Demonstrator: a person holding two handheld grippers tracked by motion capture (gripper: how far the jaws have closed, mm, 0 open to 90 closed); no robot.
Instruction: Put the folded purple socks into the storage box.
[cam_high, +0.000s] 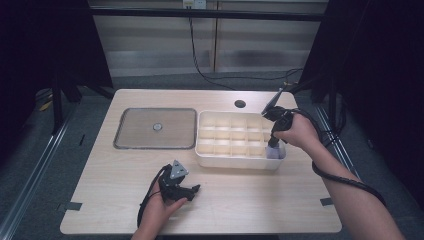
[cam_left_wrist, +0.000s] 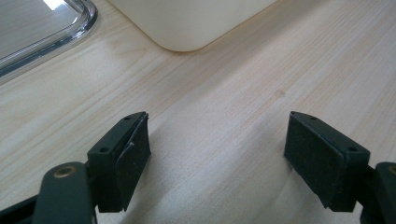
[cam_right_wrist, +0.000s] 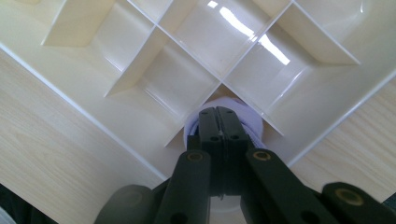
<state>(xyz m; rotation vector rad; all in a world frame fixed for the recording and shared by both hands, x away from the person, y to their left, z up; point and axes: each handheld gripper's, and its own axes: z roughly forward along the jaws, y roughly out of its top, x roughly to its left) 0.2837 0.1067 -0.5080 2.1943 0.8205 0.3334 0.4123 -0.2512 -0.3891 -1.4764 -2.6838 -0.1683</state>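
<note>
Right gripper (cam_right_wrist: 218, 122) down in the near right corner compartment of the cream divider tray (cam_high: 210, 159), jaws clamped together on the rim of a small white round thing (cam_right_wrist: 250, 123) (hard to tell what exactly). Left gripper (cam_left_wrist: 217, 154) idling w/ jaws spread wide, nothing btwn them, low over table (cam_left_wrist: 224, 93), near tray's front side. Clear lid (cam_high: 155, 128) flat, left of tray.

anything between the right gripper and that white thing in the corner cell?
Nothing visible. The right gripper, jaws together, is down in the tray corner cell right over the white round thing. Whether it grips it is unclear.
</note>
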